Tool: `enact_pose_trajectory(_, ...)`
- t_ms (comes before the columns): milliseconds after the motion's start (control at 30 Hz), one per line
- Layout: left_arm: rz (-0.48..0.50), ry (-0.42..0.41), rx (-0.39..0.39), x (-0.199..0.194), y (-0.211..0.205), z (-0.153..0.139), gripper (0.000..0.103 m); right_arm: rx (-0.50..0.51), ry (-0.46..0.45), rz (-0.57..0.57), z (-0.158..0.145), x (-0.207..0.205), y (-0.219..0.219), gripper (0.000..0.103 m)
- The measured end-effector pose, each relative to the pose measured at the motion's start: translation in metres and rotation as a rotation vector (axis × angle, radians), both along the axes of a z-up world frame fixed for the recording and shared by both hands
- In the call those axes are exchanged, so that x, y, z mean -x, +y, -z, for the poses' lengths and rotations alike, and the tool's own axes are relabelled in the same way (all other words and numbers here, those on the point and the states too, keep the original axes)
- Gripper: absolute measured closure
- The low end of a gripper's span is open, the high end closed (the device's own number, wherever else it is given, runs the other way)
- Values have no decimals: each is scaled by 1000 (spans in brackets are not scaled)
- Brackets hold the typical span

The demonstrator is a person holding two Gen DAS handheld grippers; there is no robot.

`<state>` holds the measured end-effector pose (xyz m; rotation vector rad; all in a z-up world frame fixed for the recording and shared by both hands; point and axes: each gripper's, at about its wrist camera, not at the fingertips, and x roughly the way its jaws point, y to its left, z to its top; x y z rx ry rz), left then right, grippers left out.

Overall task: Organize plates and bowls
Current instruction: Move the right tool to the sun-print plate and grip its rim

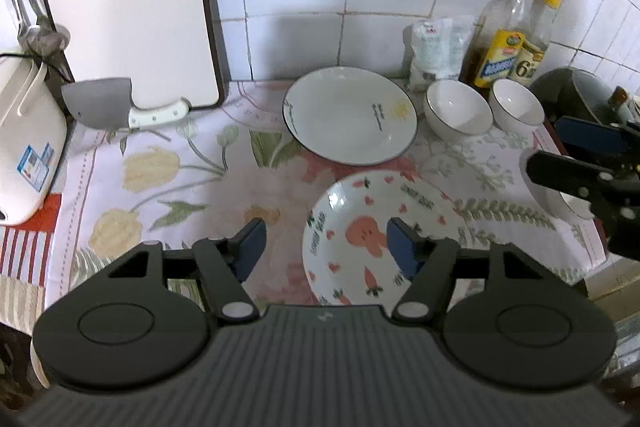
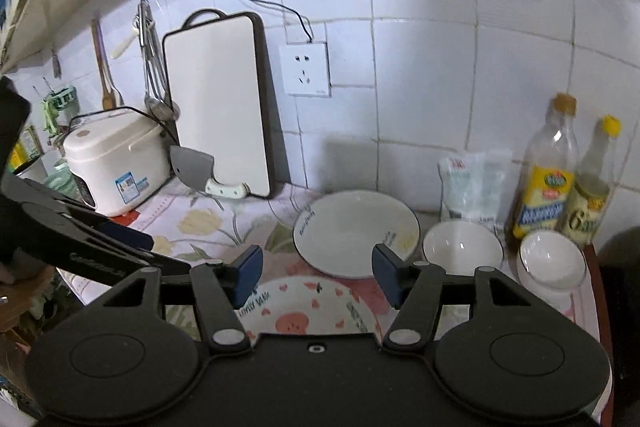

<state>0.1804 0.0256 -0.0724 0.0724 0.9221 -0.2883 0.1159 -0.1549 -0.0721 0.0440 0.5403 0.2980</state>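
Observation:
A white plate with a dark rim [image 1: 350, 115] lies at the back of the floral cloth; it also shows in the right wrist view [image 2: 352, 231]. A patterned plate with a pink figure [image 1: 360, 239] lies nearer, also seen in the right wrist view [image 2: 304, 311]. Two white bowls [image 1: 458, 109] [image 1: 516, 107] stand right of the white plate, also seen in the right wrist view [image 2: 462, 247] [image 2: 550, 259]. A third white bowl [image 1: 560, 195] sits at the right edge, partly hidden. My left gripper [image 1: 324, 243] is open above the patterned plate's left edge. My right gripper [image 2: 318, 273] is open above the patterned plate.
A cutting board [image 1: 132, 7] leans on the tiled wall with a cleaver [image 1: 120, 105] before it. A rice cooker [image 1: 28, 139] stands at the left. Oil bottles [image 1: 504, 35] and a white bag [image 1: 436, 51] stand at the back right. A dark pot [image 1: 576, 91] is far right.

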Motion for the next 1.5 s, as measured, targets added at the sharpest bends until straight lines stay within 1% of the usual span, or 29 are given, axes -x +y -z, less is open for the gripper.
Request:
enact_pose_trajectory(67,-20,-14,-5,-9,0,0,29,-11,-4,-15,-2,-8,-2,29)
enact_pose_trajectory(133,-48,-35,-29,-17,-1,2,22,2,-4,-35,-2,-16,-3,14)
enact_pose_trajectory(167,-59,-41,-39,-20,-2,3,22,12,-16,-45,-2,-20,-4,8)
enact_pose_trajectory(267,-67,-45,-42,-34,-3,10,21,30,-58,-53,2,-30,-7,8)
enact_pose_trajectory(433,-93,-93,-23,-59,-6,26,17,-20,-37,-70,24,-54,-16,8)
enact_pose_trajectory(500,-106,-111,12,-70,-7,33,17,-41,-15,-84,37,-65,-18,8)
enact_pose_trajectory(567,-139,-144,55,-77,-4,38,16,-64,32,-110,48,-75,-20,8)
enact_pose_trajectory(633,-152,-162,101,-84,0,43,12,-99,55,-122,56,-82,-23,8)
enact_pose_trajectory(767,-153,-161,144,-104,1,59,11,-174,133,-106,79,-106,-31,8)
enact_pose_trajectory(800,-157,-156,149,-111,0,64,11,-186,152,-91,86,-112,-33,10)
enact_pose_trajectory(867,-168,-154,141,-121,-2,76,11,-227,194,-69,101,-125,-36,13)
enact_pose_trajectory(933,-165,-152,118,-131,-6,90,11,-263,232,-46,117,-138,-39,14)
enact_pose_trajectory(1033,-151,-140,88,-142,-13,109,11,-250,240,-22,134,-149,-37,14)
enact_pose_trajectory(1133,-152,-104,68,-153,-17,126,12,-275,268,-8,145,-160,-40,15)
enact_pose_trajectory(1200,-159,-73,57,-161,-18,136,14,-281,290,14,152,-166,-41,20)
enact_pose_trajectory(1233,-169,-59,57,-163,-17,140,17,-287,310,18,155,-171,-42,22)
enact_pose_trajectory(1267,-177,-42,62,-166,-17,144,27,-299,330,19,159,-175,-42,26)
enact_pose_trajectory(1300,-186,-22,71,-169,-15,147,35,-308,352,15,162,-179,-42,31)
enact_pose_trajectory(1333,-199,-1,79,-172,-14,151,44,-317,379,11,166,-184,-42,33)
enact_pose_trajectory(1400,-210,34,114,-178,-13,155,54,-338,409,13,172,-189,-41,39)
enact_pose_trajectory(1433,-212,44,126,-179,-13,157,63,-346,414,22,174,-190,-41,39)
enact_pose_trajectory(1467,-210,55,129,-181,-15,159,70,-353,416,30,175,-192,-41,40)
enact_pose_trajectory(1500,-206,65,132,-182,-16,161,72,-355,416,38,177,-193,-41,42)
